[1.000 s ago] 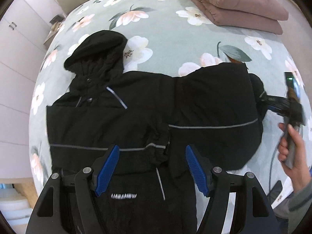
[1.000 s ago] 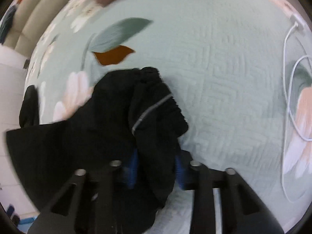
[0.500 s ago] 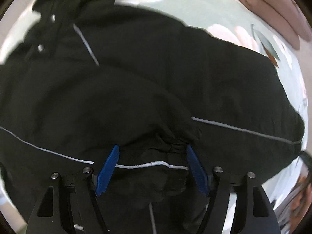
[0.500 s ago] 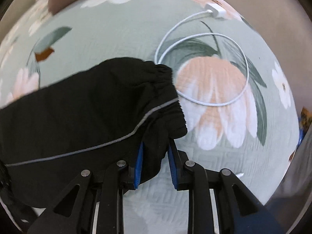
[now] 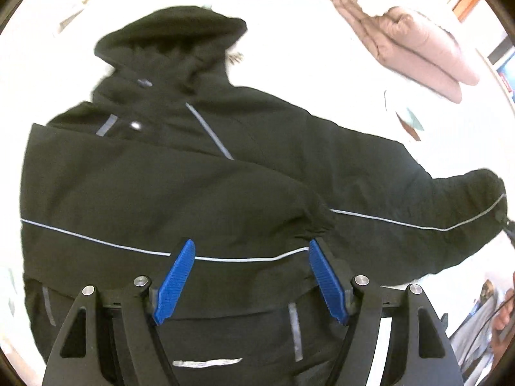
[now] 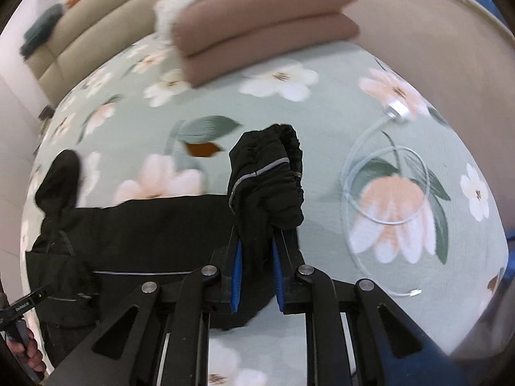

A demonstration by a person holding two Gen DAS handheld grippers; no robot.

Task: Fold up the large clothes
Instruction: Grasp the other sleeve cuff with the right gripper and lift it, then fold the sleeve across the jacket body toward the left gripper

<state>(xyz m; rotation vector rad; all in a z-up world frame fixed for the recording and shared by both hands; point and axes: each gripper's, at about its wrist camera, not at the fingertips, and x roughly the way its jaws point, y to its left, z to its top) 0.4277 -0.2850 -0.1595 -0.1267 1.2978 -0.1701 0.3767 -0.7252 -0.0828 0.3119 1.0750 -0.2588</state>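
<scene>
Two grippers are on one black jacket [image 5: 199, 186], and I take the jacket's hood [image 5: 173, 35] as my landmark for everything else. The jacket lies flat on the floral bedspread [image 6: 322, 122], hood at the far end from me and hem nearest my left tool.

My right gripper [image 6: 256, 273] has its blue pads pressed on the cuff of the right sleeve [image 6: 267, 180], which is lifted clear of the bedspread and bunched above the jaws. From the hood, that sleeve runs out sideways and to the right, so its long axis lies across the body, not along it.

My left gripper [image 5: 249, 276] hangs with its jaws spread wide over the lower chest, straddling the grey piping; I cannot tell whether the pads touch the cloth, and they pinch nothing. The other sleeve appears already laid across the front, its cuff end just beyond the left pads.

I judge the coming move is the right arm's: carry the cuff back toward the hood side, across the chest, along the sleeve's own axis. The left tool sits right in that landing zone. A white charging cable [image 6: 386, 193] lies further from the hood than the cuff, well apart from the jacket.
</scene>
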